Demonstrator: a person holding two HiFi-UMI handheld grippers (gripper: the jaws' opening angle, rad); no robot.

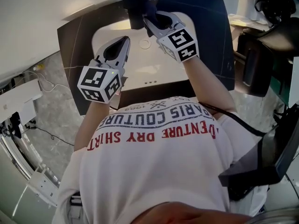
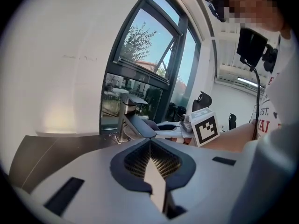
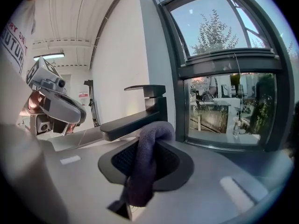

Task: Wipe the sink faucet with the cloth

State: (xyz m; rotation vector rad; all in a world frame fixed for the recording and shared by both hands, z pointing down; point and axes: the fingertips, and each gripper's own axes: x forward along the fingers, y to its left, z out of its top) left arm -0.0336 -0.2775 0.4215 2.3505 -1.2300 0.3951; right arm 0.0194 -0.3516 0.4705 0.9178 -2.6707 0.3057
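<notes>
The dark faucet (image 1: 134, 10) stands at the far rim of the white sink (image 1: 140, 69). In the right gripper view its spout (image 3: 135, 118) juts left, just beyond my jaws. My right gripper (image 1: 149, 20) is shut on a dark purple cloth (image 3: 144, 167), whose bunched end lies against the spout's side; the cloth (image 1: 152, 7) also shows beside the faucet from above. My left gripper (image 1: 124, 41) hovers over the basin's left part, shut with nothing in it (image 2: 150, 144), apart from the faucet (image 2: 133, 120).
The sink sits in a dark counter (image 1: 74, 45) below a large window (image 3: 224, 101). A drain (image 1: 145, 44) marks the basin's middle. Black equipment (image 1: 254, 64) stands to the right, and a cable (image 1: 46, 134) lies on the floor at left.
</notes>
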